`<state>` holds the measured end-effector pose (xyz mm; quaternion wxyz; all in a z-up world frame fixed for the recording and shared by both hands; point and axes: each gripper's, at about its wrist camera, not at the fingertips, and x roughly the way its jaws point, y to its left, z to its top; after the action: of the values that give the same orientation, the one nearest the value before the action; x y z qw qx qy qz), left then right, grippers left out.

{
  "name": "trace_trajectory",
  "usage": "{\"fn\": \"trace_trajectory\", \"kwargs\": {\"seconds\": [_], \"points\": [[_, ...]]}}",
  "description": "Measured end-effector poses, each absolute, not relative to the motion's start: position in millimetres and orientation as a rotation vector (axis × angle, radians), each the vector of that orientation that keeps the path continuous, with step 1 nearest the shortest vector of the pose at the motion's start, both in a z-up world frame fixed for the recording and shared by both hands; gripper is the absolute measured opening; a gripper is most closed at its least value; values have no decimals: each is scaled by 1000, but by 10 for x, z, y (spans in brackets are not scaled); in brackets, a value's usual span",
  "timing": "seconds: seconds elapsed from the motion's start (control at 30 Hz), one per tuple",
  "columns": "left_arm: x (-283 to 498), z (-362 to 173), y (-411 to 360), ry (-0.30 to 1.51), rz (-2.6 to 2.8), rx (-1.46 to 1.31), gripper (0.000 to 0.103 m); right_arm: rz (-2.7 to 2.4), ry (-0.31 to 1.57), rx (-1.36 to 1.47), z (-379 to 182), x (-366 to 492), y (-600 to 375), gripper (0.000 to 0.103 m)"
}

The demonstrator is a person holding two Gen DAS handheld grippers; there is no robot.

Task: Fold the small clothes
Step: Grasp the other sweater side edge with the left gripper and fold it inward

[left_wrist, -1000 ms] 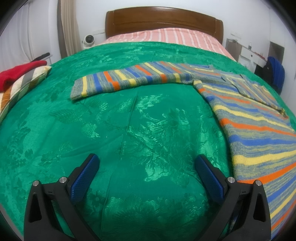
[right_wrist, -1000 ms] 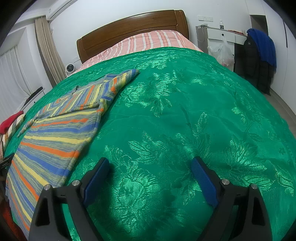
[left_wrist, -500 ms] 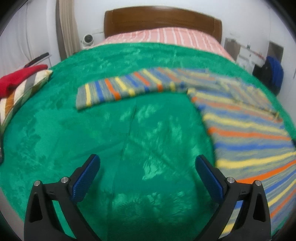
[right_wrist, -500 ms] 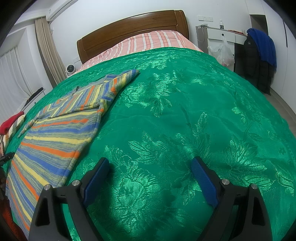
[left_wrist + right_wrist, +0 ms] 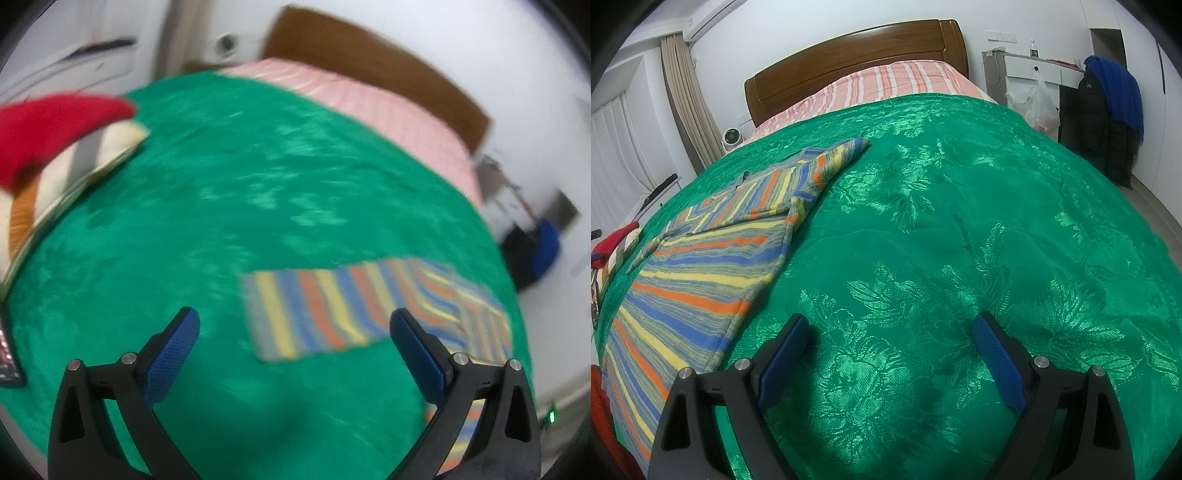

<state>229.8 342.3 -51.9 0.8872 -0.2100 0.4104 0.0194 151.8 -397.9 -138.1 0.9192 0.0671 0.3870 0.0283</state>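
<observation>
- Left view swung since a second ago: sleeve (image 5: 325,314), then far up the frame, now low and just ahead of the left gripper (image 5: 295,328); red cloth (image 5: 55,129) and striped pillow (image 5: 70,177), then at the left edge, now large in the upper left.
- Left picture blurred throughout; headboard (image 5: 369,62) tilted across the top.
- Left gripper spread wide, nothing between the blue pads (image 5: 173,354); only green bedspread (image 5: 221,192) under the gap.
- Sleeve flat on the bedspread, cuff end toward the left, stripes running across it, far end passing behind the right-hand finger.
- Right view unchanged from a second ago.
- Right gripper (image 5: 890,328) spread wide and empty, over bare bedspread (image 5: 960,221).
- Sweater (image 5: 701,258) flat on the left side of the bed in the right view, well apart from the right gripper's gap, hem edge near the left-hand finger.
- Second sleeve (image 5: 831,158) angled up toward the pink striped sheet (image 5: 886,85).
- Collar area of the sweater slightly rumpled.
- Behind the bed in the right view: headboard (image 5: 849,59), curtain (image 5: 687,103), small fan (image 5: 731,138).
- At right: white desk (image 5: 1034,70), plastic bag (image 5: 1038,107), dark coat (image 5: 1100,122) with blue garment (image 5: 1119,88) draped over it.
</observation>
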Motion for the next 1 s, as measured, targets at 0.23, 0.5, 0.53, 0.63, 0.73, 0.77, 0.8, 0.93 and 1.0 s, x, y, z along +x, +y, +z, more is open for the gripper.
{"fn": "trace_trajectory", "kwargs": {"seconds": [0.23, 0.5, 0.53, 0.63, 0.73, 0.77, 0.8, 0.93, 1.0], "points": [[2674, -1228, 3324, 1001, 72, -451, 87, 65, 796, 141, -1378, 1526, -3984, 91], [2895, -1164, 2792, 1006, 76, -333, 4, 64, 796, 140, -1387, 1529, -3980, 91], [2903, -1020, 2742, 978, 65, -299, 4, 64, 797, 139, -1388, 1529, -3983, 91], [2915, -350, 2296, 863, -19, -184, 4, 64, 796, 139, -1389, 1529, -3981, 91], [2891, 242, 1673, 770, -144, -95, 4, 65, 796, 140, -1389, 1531, -3983, 91], [2883, 380, 1441, 748, -186, -67, 4, 64, 796, 139, -1390, 1529, -3984, 91], [2868, 501, 1174, 726, -233, -36, 4, 65, 796, 140, -1390, 1529, -3985, 91], [2838, 542, 140, 708, -396, 47, 5, 64, 796, 137, -1390, 1530, -3986, 91], [2860, 336, -258, 750, -458, 66, 26, 63, 796, 136, -1390, 1532, -3983, 91]]}}
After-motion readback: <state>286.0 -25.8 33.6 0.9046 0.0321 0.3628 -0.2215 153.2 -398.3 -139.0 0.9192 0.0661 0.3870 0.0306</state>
